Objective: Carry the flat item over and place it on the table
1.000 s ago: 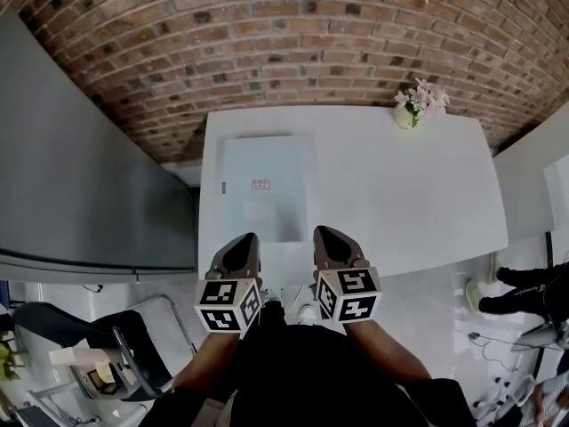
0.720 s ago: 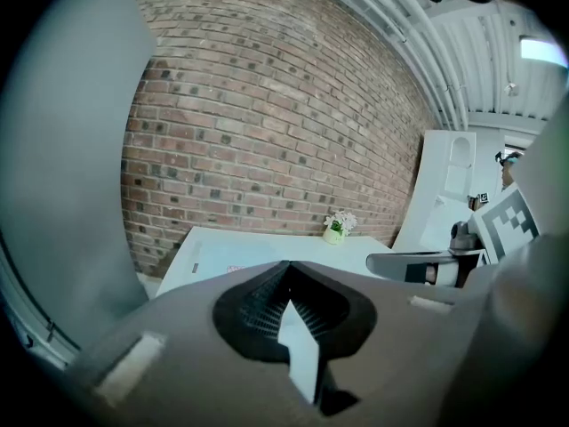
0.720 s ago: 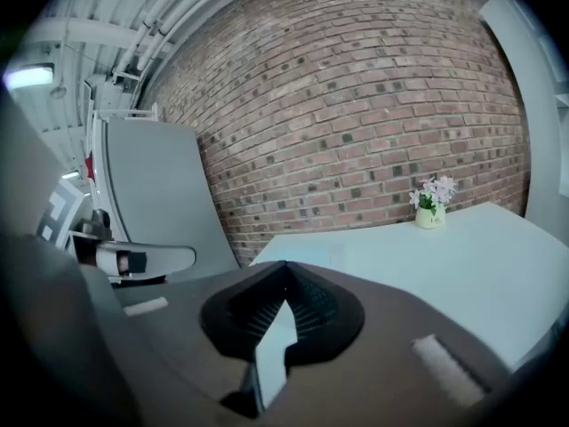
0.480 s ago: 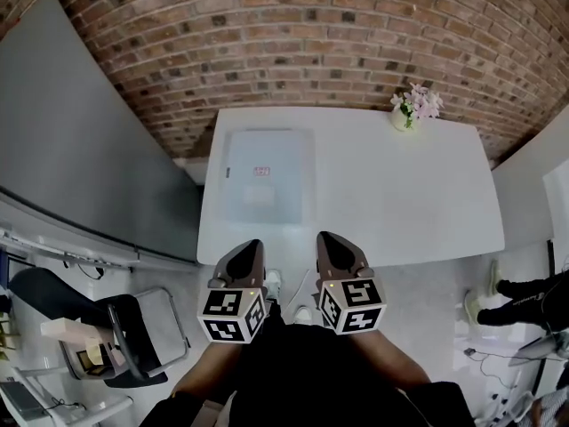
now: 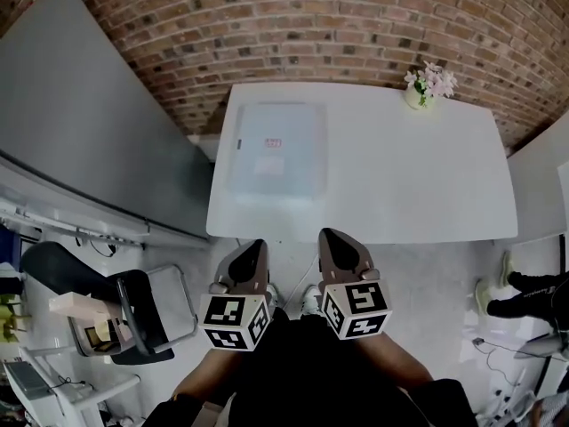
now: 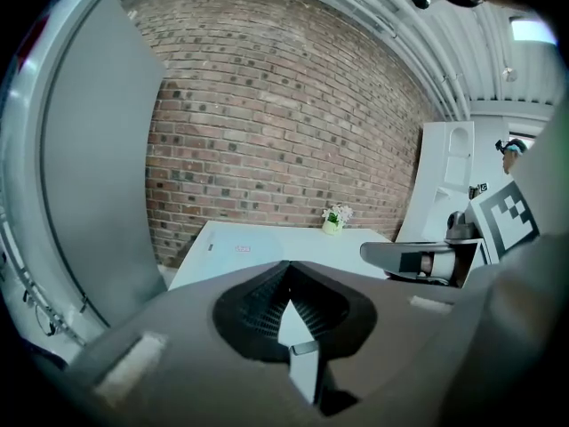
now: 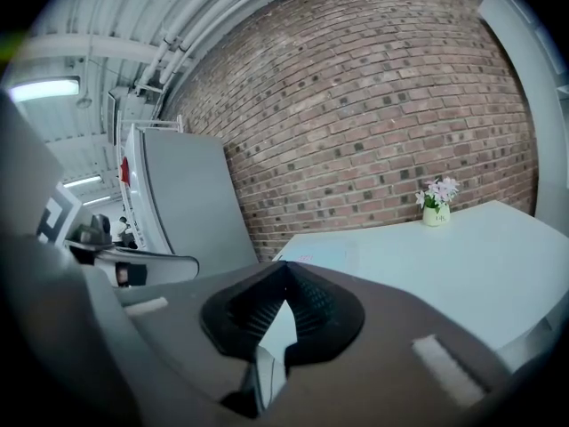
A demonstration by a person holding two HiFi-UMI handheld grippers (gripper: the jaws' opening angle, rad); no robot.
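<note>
The flat item (image 5: 276,149) is a pale, thin rectangular sheet with a small red label. It lies on the left part of the white table (image 5: 418,185). My left gripper (image 5: 252,249) and right gripper (image 5: 331,238) hang side by side over the floor, just short of the table's near edge. Both are shut with nothing between their jaws. In the left gripper view the closed tip (image 6: 286,265) points at the table and the flat item (image 6: 238,244). In the right gripper view the closed tip (image 7: 284,269) points the same way, with the flat item (image 7: 322,257) beyond it.
A small vase of pink flowers (image 5: 427,85) stands at the table's far right corner, against the brick wall (image 5: 338,25). A grey panel (image 5: 89,123) runs along the left. A dark chair (image 5: 133,314) is at the lower left. A person's shoes (image 5: 524,292) show at the right.
Both grippers have drawn back from the table: their tips reached its near edge before and now hang over the floor. The flat item has stayed on the table.
</note>
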